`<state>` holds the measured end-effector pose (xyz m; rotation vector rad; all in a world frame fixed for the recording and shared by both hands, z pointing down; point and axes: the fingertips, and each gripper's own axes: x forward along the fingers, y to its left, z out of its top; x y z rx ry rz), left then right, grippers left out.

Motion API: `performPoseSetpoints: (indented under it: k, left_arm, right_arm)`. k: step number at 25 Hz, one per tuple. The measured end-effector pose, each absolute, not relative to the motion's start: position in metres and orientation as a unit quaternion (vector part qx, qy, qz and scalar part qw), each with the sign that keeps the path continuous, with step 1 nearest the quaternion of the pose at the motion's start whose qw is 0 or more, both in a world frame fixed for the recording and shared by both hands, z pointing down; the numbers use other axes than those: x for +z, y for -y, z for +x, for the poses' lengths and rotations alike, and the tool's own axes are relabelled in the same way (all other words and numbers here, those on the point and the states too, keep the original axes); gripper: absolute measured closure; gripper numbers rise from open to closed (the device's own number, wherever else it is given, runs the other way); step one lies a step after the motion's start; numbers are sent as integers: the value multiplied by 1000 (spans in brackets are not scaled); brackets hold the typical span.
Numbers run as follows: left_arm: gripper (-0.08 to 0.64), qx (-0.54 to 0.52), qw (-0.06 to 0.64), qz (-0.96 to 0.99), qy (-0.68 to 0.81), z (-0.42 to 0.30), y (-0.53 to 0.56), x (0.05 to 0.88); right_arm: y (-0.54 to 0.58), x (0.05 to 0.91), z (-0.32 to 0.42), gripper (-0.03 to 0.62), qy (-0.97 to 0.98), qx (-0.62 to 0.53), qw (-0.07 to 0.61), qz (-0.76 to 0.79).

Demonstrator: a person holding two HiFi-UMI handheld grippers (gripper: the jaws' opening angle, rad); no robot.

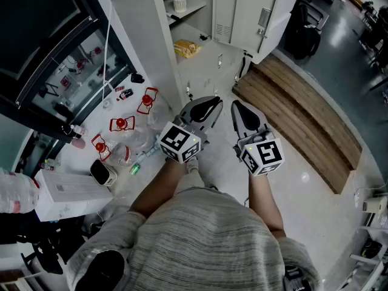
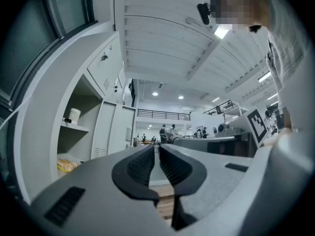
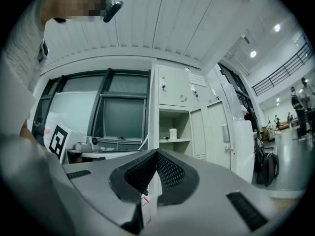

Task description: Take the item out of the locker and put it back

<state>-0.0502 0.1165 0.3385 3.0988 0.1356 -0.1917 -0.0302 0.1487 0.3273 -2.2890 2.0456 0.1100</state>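
The tall pale locker [image 1: 251,11] stood ahead with one compartment open and the door beside it closed. A long wooden bench [image 1: 303,126] lay on the floor just right of it, running towards the person. A cluttered white table [image 1: 97,117] sat to the left, below a dark window, and a black backpack [image 1: 306,35] leaned near the locker's far side. The person's grey sweater [image 1: 206,241] filled the bottom of the head view, both forearms reaching forward.

The left gripper [image 2: 156,149] and the right gripper [image 3: 156,154] were held side by side, well short of the locker and roughly level. The left one's jaws stood narrowly apart, a thin slit between the pads with nothing in it. The right one's jaws were closed tip to tip, empty.

A white box [image 1: 66,193] lay at the table's near end, with small red objects [image 1: 121,124] scattered beyond it. Inside the open compartment, a yellow packet [image 1: 187,48] rested on the lower level, and a small white ribbed cup [image 1: 179,3] stood upright on the shelf above it; neither was touched by a gripper.
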Motion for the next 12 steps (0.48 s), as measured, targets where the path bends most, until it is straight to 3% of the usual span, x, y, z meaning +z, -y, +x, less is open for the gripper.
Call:
performPoseSetpoints:
  k: [12]
  left_arm:
    - [523, -60, 17, 997, -39, -50, -127, 336]
  right_arm:
    - [-152, 322, -28, 569, -677, 35, 32, -734]
